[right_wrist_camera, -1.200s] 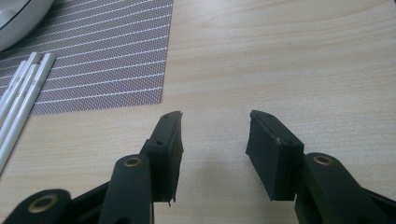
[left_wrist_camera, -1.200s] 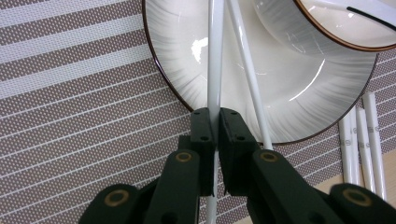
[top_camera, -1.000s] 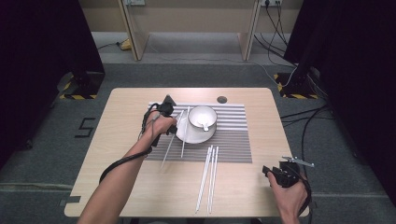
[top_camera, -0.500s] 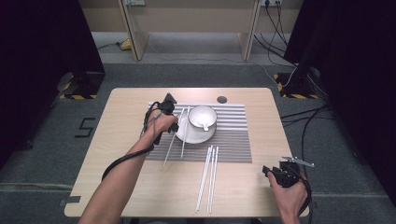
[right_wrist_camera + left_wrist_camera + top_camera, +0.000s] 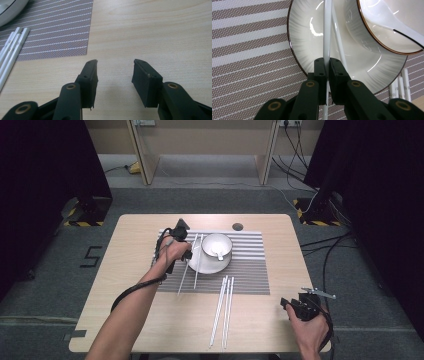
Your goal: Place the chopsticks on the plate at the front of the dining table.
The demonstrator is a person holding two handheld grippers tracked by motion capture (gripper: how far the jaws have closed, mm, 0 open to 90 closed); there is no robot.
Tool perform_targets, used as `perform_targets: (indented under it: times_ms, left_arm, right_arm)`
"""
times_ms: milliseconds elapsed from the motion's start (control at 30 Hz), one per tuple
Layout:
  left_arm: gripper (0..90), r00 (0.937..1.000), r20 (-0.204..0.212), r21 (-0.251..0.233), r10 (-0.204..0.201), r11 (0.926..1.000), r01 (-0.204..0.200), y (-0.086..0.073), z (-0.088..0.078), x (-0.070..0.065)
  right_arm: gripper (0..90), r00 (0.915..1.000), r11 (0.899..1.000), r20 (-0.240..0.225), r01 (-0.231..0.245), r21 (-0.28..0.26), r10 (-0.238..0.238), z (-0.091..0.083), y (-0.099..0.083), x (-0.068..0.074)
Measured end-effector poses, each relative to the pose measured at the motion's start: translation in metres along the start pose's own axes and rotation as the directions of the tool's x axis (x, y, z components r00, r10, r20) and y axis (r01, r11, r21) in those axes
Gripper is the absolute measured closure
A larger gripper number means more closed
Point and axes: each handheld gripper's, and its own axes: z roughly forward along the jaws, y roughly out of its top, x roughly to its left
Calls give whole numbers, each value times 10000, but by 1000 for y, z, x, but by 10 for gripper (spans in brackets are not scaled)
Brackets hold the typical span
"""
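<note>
Left gripper [image 5: 327, 65] fingers clamped on white chopstick [image 5: 327, 30] over plate [image 5: 307, 37], frame centre. Right gripper [image 5: 114, 75] fingers released, above desk [image 5: 155, 32].

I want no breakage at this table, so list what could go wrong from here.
1. The left tool pinches one white chopstick lying across the plate; lifting it may drag the second chopstick that crosses it.
2. The chopstick's far end lies close to the bowl holding the spoon; a swing could knock them.
3. The thin, glossy chopstick might slip or twist in the grip.
</note>
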Motion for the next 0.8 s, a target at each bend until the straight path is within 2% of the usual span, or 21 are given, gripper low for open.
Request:
perform_targets:
  times_ms: [267, 800]
  left_arm:
    - [845, 9999, 120, -210, 58, 9998, -56, 1, 1, -2]
    - [845, 10000, 78, -595, -2, 9982, 7, 5, 2, -2]
  right_arm:
    - [549, 10000, 10000, -26, -9, 31, 9, 0, 0, 0]
    - [548, 10000, 9999, 6, 49, 95, -49, 2, -1, -1]
